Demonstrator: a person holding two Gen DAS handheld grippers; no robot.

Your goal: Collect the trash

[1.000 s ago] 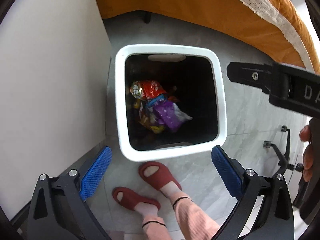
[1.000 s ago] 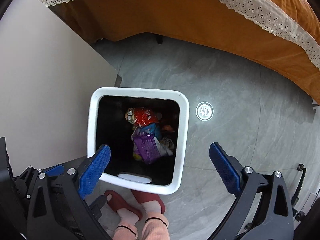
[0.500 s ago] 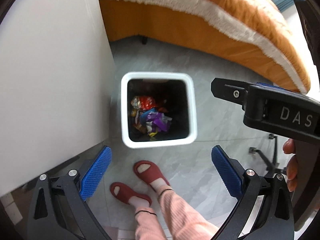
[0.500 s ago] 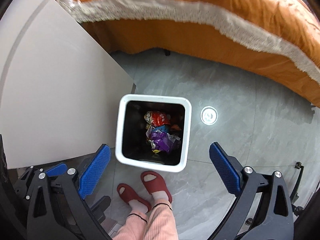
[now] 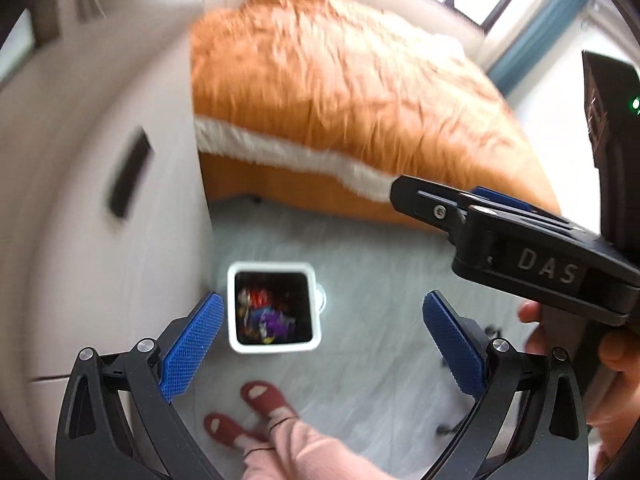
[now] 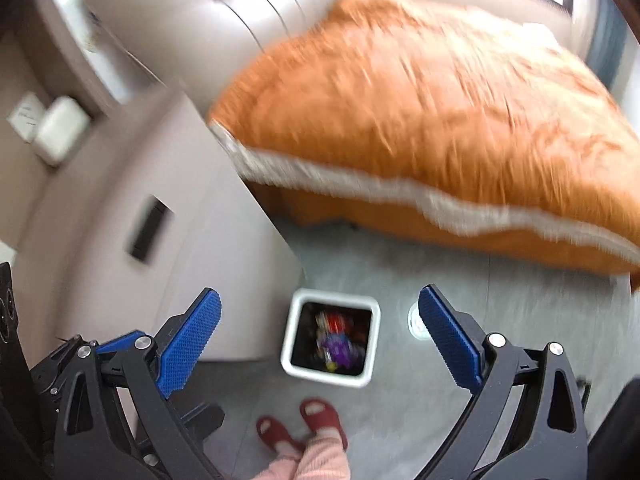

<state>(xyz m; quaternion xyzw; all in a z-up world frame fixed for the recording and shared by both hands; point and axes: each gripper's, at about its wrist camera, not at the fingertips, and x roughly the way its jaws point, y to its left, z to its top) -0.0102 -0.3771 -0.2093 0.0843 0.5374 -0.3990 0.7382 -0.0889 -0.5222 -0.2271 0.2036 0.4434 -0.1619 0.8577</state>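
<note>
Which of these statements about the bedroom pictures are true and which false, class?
1. The white square trash bin holds colourful wrappers. True.
2. The left gripper clamps a wrapper. False: its jaws stand wide apart and empty.
3. The bin stands on the grey tiled floor beside a white cabinet. True.
4. The quilt on the bed is blue. False: the quilt is orange with white trim.
5. The right gripper is open. True.

Wrappers (image 5: 264, 320) in bin (image 5: 276, 347); bed (image 5: 340, 92) behind, cabinet (image 5: 100, 220) left.
</note>
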